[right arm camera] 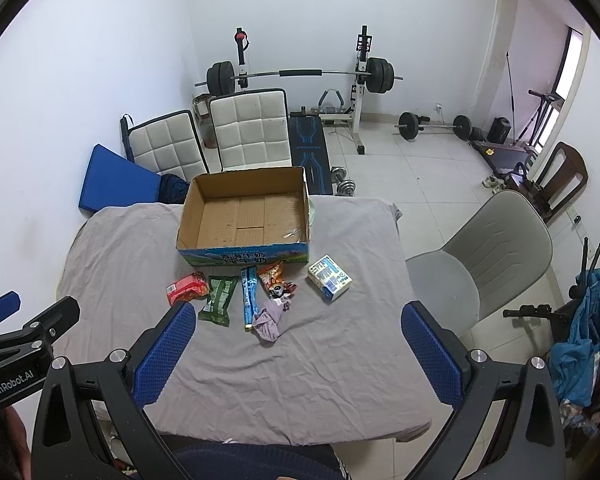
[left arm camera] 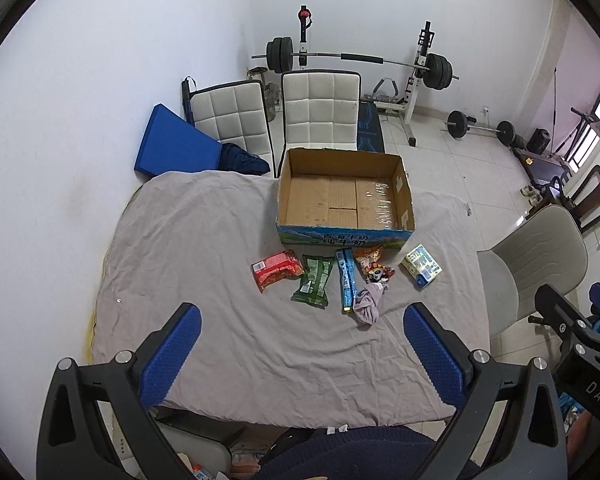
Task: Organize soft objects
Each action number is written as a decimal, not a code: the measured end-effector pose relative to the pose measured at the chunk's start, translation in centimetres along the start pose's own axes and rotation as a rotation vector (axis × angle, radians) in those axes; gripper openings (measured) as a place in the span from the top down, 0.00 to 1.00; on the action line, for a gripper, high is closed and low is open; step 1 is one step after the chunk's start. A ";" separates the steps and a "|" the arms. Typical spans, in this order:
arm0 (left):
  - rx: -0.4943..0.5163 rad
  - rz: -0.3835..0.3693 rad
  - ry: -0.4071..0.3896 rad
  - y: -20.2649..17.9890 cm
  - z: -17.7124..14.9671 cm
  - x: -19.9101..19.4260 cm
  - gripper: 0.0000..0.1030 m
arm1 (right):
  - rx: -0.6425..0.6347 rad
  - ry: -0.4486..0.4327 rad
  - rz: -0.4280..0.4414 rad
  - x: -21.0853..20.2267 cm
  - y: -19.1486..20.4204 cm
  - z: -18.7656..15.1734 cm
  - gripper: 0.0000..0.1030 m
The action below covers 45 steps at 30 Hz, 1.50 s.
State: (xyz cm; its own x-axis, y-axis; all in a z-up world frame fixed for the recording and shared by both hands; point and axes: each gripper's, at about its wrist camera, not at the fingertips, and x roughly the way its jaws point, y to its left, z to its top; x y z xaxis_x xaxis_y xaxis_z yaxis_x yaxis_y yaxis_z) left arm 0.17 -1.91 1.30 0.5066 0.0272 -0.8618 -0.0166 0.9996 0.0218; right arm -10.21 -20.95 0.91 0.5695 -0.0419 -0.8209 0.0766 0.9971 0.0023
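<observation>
Your left gripper (left arm camera: pixel 302 354) and right gripper (right arm camera: pixel 296 350) both hang with jaws wide apart, empty, above the table (right arm camera: pixel 260 380); snack packets lie mid-frame below the cardboard box (right arm camera: pixel 246 216).

Bright, even daylight from the right; sharp focus, strong fisheye edge warping.

I see two white padded chairs (left arm camera: pixel 284 120) behind the surface, a loaded barbell rack (left arm camera: pixel 360 60) against the wall, and a grey chair (right arm camera: pixel 480 264) beside it.
</observation>
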 end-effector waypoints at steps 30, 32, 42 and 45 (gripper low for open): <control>-0.010 -0.010 -0.001 0.4 0.2 0.3 0.00 | 0.005 -0.006 -0.003 -0.4 -0.2 0.3 0.00; -0.013 -0.011 -0.001 0.5 0.2 0.3 0.00 | 0.005 -0.006 -0.002 -0.4 -0.1 0.3 0.00; -0.012 -0.018 0.007 0.2 0.3 0.6 0.00 | 0.012 0.001 -0.003 -0.2 -0.4 0.9 0.00; -0.012 -0.018 0.008 0.1 0.3 0.7 0.00 | 0.011 0.004 -0.001 -0.2 -0.4 0.9 0.00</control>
State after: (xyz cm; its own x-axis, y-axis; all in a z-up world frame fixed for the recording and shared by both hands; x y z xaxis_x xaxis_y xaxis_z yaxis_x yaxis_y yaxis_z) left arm 0.78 -1.79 0.86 0.4998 0.0087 -0.8661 -0.0179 0.9998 -0.0003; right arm -9.59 -21.39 1.54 0.5658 -0.0429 -0.8234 0.0861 0.9963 0.0073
